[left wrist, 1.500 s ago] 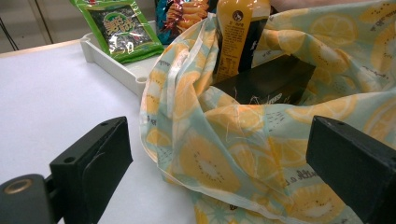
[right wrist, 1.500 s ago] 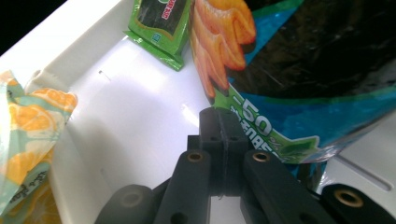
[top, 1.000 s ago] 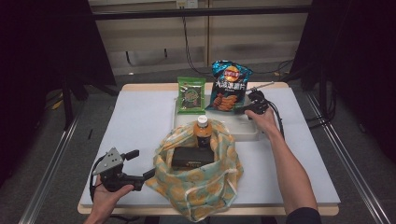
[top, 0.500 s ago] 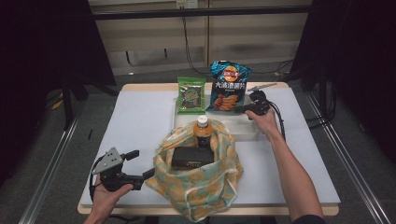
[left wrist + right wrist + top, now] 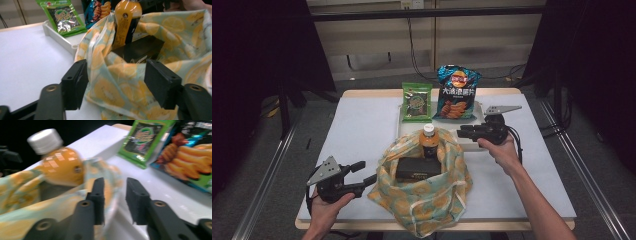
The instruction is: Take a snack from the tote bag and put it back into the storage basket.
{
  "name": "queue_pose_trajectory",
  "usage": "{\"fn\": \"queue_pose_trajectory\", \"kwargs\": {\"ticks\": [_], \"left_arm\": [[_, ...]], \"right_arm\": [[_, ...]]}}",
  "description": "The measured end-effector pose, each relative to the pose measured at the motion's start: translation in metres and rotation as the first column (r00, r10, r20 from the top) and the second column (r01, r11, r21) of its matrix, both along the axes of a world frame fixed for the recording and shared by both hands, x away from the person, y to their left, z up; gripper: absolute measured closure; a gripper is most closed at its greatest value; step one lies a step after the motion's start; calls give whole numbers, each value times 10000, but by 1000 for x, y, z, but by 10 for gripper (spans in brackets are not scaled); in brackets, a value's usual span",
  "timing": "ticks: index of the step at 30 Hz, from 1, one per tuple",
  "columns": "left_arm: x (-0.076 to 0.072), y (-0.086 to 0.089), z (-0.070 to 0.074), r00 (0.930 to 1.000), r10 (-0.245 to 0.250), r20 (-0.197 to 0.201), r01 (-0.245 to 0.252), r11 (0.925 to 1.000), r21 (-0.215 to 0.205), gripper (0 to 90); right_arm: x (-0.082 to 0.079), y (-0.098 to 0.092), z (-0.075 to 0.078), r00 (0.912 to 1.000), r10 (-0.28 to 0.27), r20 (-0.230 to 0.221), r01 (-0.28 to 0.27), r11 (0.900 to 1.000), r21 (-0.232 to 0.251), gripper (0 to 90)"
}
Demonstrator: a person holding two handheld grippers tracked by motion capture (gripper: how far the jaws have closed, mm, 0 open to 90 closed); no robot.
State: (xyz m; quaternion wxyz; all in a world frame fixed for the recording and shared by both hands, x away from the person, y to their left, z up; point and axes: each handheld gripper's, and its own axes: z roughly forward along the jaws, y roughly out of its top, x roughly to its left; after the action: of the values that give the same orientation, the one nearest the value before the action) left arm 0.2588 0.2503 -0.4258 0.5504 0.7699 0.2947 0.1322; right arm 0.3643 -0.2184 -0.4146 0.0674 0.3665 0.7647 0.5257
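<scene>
In the high view, the cloth bag [image 5: 422, 187] is seen on the white tabletop [image 5: 357, 135], holding an orange bottle [image 5: 428, 141] and a black box [image 5: 418, 168]. The left gripper [image 5: 362, 175] is held at the bag's left edge; the right gripper [image 5: 464, 132] is beside its far rim.

In the left gripper view, the fingers [image 5: 75, 83] have just been closing, bag fabric between them (not yet pinched).

In the right gripper view, the fingers [image 5: 137, 200] have just been opening and stand apart, the rim [image 5: 105, 182] beside them.

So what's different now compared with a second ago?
The right tongs pulled back from beside the chip bag toward the fabric bag, jaws just opening, nothing held. The left tongs have been closing around the bag's edge. Bottle, black box and seaweed packet stayed put.
</scene>
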Motion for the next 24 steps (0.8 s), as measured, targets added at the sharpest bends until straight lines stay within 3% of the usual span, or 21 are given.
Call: {"fn": "queue_pose_trajectory", "kwargs": {"ticks": [3, 8, 9, 12, 15, 18, 20, 24], "left_arm": [[4, -12, 7, 9998, -212, 41, 211, 9995, 218, 400], [10, -22, 7, 9987, -499, -74, 500, 9987, 139, 508], [15, -28, 7, 9955, -935, -150, 937, 9956, 95, 533], [22, -42, 6, 9920, -1233, -280, 1243, 9916, 355, 595], [27, -57, 0, 9885, -1429, -485, 1458, 9874, 617, 587], [22, -70, -6, 9771, -2010, -694, 2062, 9753, 791, 576], [16, -76, -8, 9620, -2630, -731, 2688, 9594, 857, 691], [7, -84, -11, 9466, -3107, -862, 3163, 9467, 613, 733]], "right_arm": [[-17, 10, 7, 9995, 298, 89, -297, 9995, -139, 555], [-39, 24, 22, 9961, 872, 147, -870, 9961, -164, 451], [-42, 26, 24, 9941, 1063, 213, -1061, 9943, -114, 456], [-49, 34, 29, 9923, 1206, 291, -1201, 9926, -177, 448], [-53, 42, 26, 9923, 1235, 112, -1231, 9919, -325, 374], [-58, 51, 20, 9921, 1234, 240, -1219, 9911, -542, 307], [-61, 55, 14, 9908, 1354, 81, -1349, 9897, -471, 280], [-65, 60, 4, 9923, 1240, 23, -1234, 9892, -791, 264]]}}
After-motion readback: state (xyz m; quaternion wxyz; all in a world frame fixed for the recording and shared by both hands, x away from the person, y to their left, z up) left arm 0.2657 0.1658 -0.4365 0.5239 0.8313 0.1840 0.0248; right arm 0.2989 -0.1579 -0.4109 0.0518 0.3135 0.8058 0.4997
